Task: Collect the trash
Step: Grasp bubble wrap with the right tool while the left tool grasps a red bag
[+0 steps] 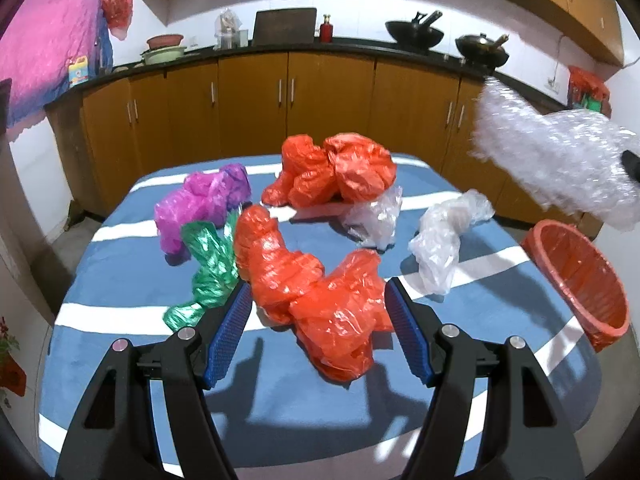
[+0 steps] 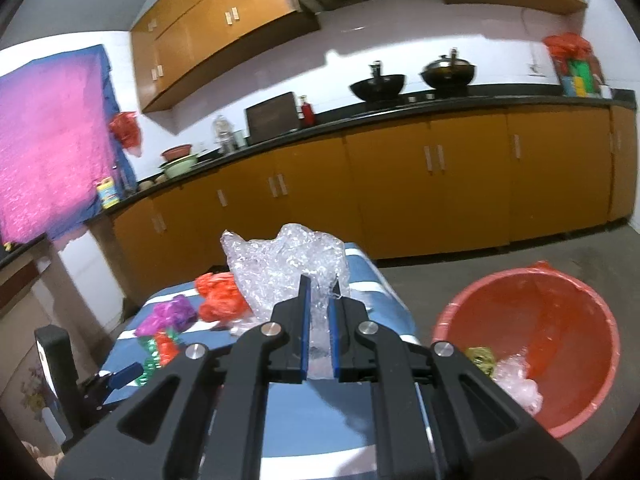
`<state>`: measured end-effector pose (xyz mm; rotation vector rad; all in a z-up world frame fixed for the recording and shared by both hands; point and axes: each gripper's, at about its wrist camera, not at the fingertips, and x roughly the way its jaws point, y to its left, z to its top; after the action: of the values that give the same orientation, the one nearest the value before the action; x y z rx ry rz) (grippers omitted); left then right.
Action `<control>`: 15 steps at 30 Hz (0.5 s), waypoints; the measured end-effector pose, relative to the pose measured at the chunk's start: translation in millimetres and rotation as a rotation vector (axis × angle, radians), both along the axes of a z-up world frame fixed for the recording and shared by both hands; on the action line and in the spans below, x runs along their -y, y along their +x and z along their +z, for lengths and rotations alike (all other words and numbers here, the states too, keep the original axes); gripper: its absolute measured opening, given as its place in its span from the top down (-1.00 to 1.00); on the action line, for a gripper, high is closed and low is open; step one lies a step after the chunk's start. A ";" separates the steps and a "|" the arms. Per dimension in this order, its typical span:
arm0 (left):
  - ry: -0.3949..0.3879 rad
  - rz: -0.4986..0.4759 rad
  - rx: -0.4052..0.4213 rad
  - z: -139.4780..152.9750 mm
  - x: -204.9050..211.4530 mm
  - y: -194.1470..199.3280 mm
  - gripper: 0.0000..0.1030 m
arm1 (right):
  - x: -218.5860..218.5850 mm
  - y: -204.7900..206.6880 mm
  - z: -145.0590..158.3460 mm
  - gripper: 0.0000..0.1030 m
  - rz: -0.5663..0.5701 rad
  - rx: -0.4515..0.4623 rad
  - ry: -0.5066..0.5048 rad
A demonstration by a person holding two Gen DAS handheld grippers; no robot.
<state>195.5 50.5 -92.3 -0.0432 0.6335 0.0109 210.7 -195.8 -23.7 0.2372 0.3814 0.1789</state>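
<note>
Left gripper [image 1: 318, 322]: jaws spread wide, holding nothing, straddling the near end of a crumpled red plastic bag [image 1: 316, 300] on the blue-and-white striped tablecloth [image 1: 120, 344]. Bag looks featherweight, limp and slick; film will likely slide under the pads, so a bite on the thick bunched middle seems safer than on a loose edge.

Right gripper [image 2: 319, 322]: clenched on a wad of bubble wrap [image 2: 288, 268], carried in the air just left of the red bin [image 2: 560, 304]. Wrap appears light, springy and bulky; only a pinched fold sits between the pads, the rest billows above. Judged likely to spring free once released, so it wants to be over the bin mouth first. Bin stands on the floor beside the table, lined in red, a few scraps already inside.

Next out on the cloth: green bag [image 1: 210, 268] touching the red bag's left side, purple bag [image 1: 200, 208] behind it, two clear bags [image 1: 444, 236] to the right. Farthest: a second, larger red bag [image 1: 336, 170] near the table's back edge. All soft film, nothing fragile.
</note>
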 end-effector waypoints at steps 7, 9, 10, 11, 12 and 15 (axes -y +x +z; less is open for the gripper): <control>-0.026 0.014 -0.063 -13.2 1.1 12.5 0.36 | 22.3 -2.3 -7.1 0.82 -0.061 -0.015 -0.008; -0.025 0.008 -0.071 -13.5 1.8 14.1 0.62 | 26.0 -3.0 -7.9 0.82 -0.068 -0.017 -0.009; -0.023 0.003 -0.071 -12.5 2.2 13.7 0.82 | 27.1 -3.9 -8.8 0.82 -0.071 -0.019 -0.010; -0.021 0.001 -0.070 -11.7 2.9 13.3 0.86 | 28.9 -5.1 -9.7 0.82 -0.076 -0.020 -0.010; -0.025 -0.005 -0.068 -9.3 2.8 12.1 0.89 | 30.8 -6.5 -10.7 0.82 -0.080 -0.021 -0.011; -0.032 -0.018 -0.044 1.1 2.7 7.0 0.93 | 35.5 -9.9 -12.3 0.82 -0.091 -0.023 -0.009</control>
<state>202.4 47.8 -91.2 -0.0678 0.6777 -0.0160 200.9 -231.3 -36.0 0.2469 0.3936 0.0853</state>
